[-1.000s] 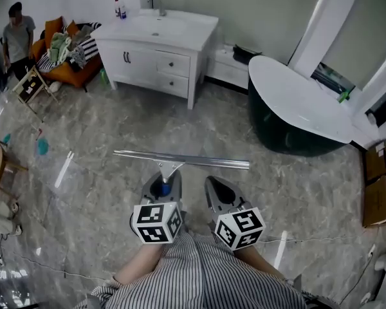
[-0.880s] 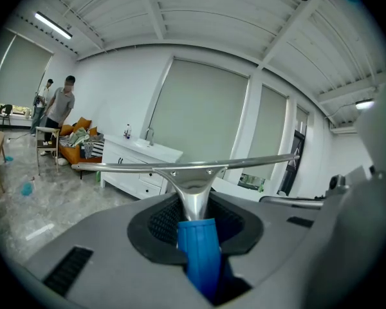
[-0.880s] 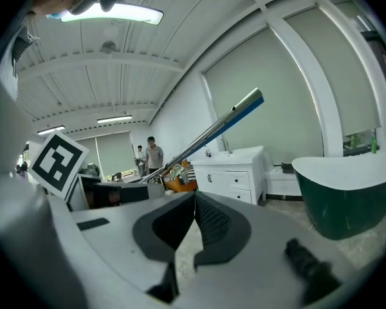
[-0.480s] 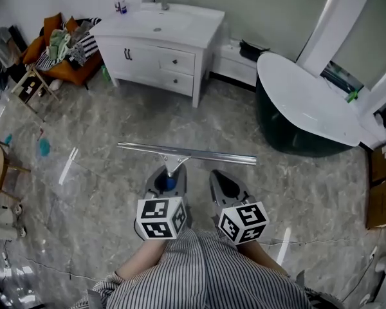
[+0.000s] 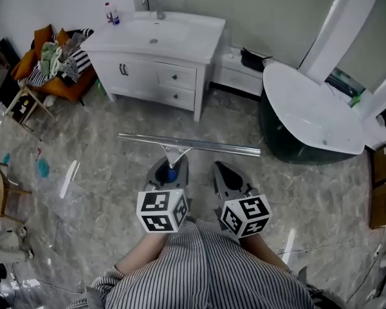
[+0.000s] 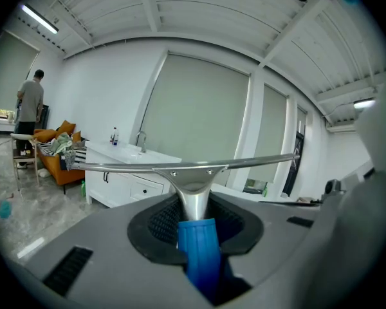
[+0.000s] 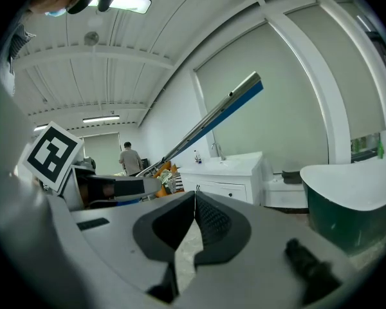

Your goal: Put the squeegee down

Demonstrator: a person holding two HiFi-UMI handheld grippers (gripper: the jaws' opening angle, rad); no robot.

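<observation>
Grey marbled floor (image 5: 103, 140) is spreading under everything. Dark green tub (image 5: 289, 140) with a white rim is sitting at your right, and a white vanity (image 5: 157, 63) with a basin is standing ahead against the wall. An orange sofa (image 5: 35, 63) heaped with clothes is lying at far left. You are holding the squeegee (image 5: 190, 145) off the floor in front of you, its long metal blade running crosswise and roughly level, not set down on anything. Left gripper (image 5: 169, 170) is carrying it: in the left gripper view its fingers (image 6: 154, 227) are clamping the blue handle (image 6: 199, 250), with the metal neck rising to the blade. Right gripper (image 5: 220, 170) is riding just beside the left, touching nothing; its fingers (image 7: 212, 221) are pressing together with nothing between them. Two small bottles (image 5: 111, 13) are standing on the vanity's back corner.
</observation>
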